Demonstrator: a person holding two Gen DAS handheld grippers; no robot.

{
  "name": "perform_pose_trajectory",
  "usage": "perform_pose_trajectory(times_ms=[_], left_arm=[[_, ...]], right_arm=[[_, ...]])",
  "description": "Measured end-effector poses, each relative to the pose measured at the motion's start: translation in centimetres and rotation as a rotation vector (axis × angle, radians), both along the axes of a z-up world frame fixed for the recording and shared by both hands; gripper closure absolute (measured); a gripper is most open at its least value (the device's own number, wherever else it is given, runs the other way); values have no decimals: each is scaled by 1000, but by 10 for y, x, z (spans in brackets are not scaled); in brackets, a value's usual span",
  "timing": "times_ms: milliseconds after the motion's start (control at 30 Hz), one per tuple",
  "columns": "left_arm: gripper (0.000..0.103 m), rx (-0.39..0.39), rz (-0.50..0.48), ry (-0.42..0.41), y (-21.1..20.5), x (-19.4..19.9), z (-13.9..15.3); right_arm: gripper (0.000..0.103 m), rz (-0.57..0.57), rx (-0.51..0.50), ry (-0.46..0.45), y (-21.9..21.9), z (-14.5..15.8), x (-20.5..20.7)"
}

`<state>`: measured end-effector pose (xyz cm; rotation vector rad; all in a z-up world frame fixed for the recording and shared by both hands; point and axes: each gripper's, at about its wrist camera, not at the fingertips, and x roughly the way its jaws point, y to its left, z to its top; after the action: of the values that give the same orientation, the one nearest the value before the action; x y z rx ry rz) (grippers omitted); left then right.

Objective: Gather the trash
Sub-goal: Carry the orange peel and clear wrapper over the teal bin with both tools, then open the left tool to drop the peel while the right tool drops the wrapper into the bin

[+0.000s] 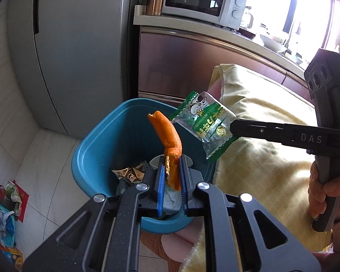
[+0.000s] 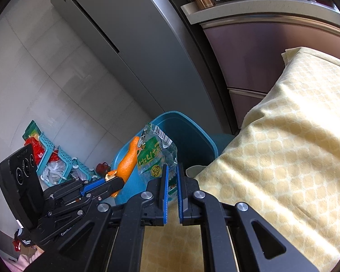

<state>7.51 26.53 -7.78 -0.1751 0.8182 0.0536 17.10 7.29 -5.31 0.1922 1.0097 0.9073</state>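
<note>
L gripper (image 1: 171,170) clamped on orange peel (image 1: 167,131), right over blue bin (image 1: 97,140). R gripper (image 2: 171,176) pinched on clear/green wrapper (image 2: 155,151), at bin's rim, table side. Foil scraps (image 1: 129,173) lie in bin. Yellow cloth (image 2: 283,140) beside bin; fridge (image 1: 79,45) behind it.

Probably a home kitchen: a microwave (image 1: 204,0) on the counter (image 1: 192,26) beside a tall grey fridge (image 1: 79,52).
</note>
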Motion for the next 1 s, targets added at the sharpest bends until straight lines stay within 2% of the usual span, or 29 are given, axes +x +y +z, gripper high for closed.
perform_pose_trajectory(times_ms=[333, 667, 833, 1000], left_arm=[[90, -28, 13, 30, 7, 12, -16], [87, -77, 17, 50, 12, 22, -30], [79, -76, 26, 44, 10, 17, -30], [58, -41, 25, -13, 4, 3, -15]], right_arm=[[95, 6, -30, 13, 16, -3, 5], [87, 13, -44, 22, 26, -6, 4], [81, -4, -26, 24, 16, -6, 4], [69, -14, -10, -7, 0, 1, -5]])
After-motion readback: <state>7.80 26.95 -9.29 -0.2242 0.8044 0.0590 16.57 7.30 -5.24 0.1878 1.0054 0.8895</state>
